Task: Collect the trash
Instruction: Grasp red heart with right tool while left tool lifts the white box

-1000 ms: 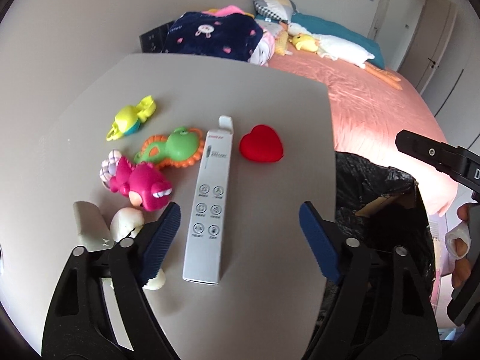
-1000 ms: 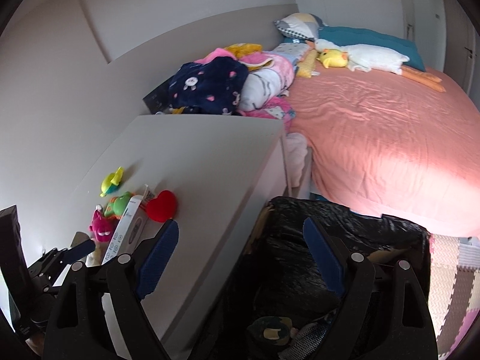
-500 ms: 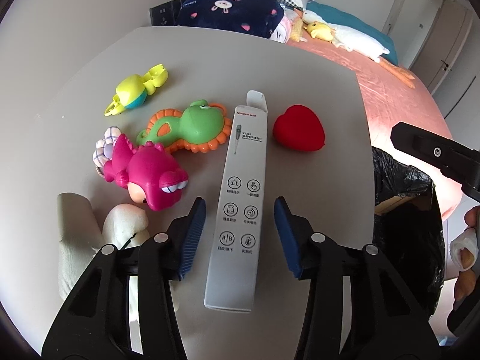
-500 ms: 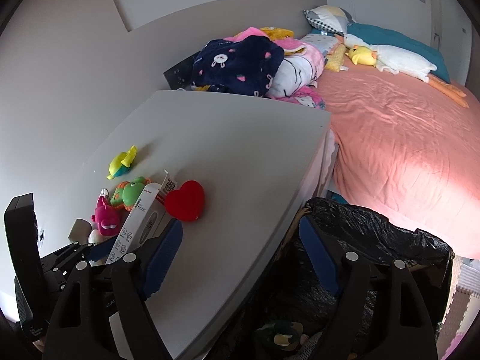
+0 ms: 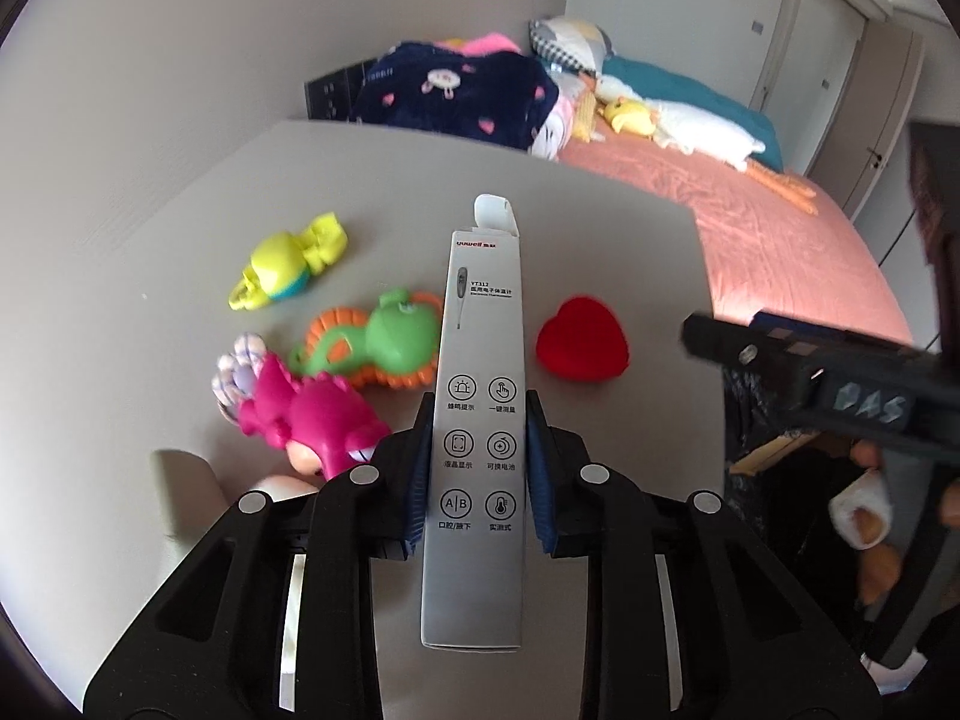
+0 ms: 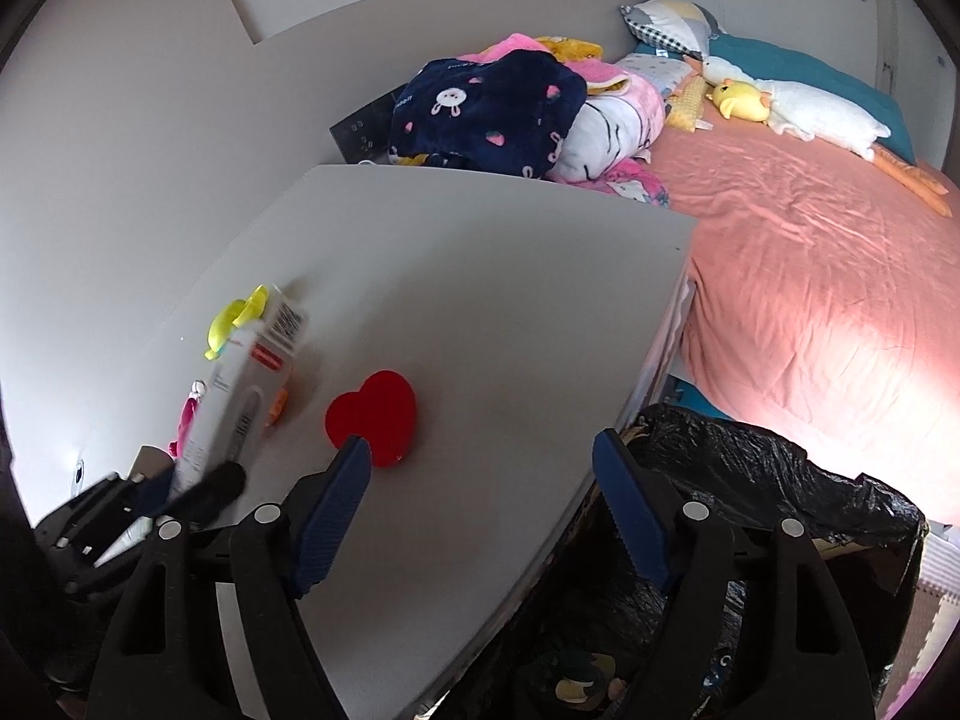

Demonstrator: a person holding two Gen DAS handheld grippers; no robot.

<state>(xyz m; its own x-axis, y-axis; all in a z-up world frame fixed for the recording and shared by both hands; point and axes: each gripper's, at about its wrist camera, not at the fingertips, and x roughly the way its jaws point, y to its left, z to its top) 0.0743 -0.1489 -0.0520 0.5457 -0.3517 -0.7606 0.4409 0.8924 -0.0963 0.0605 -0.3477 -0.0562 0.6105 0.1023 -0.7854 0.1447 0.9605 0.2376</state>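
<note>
The left gripper [image 5: 478, 468], open a second ago, now clamps the thermometer box [image 5: 477, 420], lifted off the table [image 5: 588, 228]; the right gripper [image 6: 480, 510] hangs wide, empty.

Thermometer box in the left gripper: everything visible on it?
The thermometer box is a long, slim grey-white carton, apparently cardboard, printed with a thermometer drawing, six round icons and Chinese text. Its far end flap stands open; the right wrist view shows a barcode there. The left hand-held gripper clamps its long sides, holding it tilted above the table.
</note>
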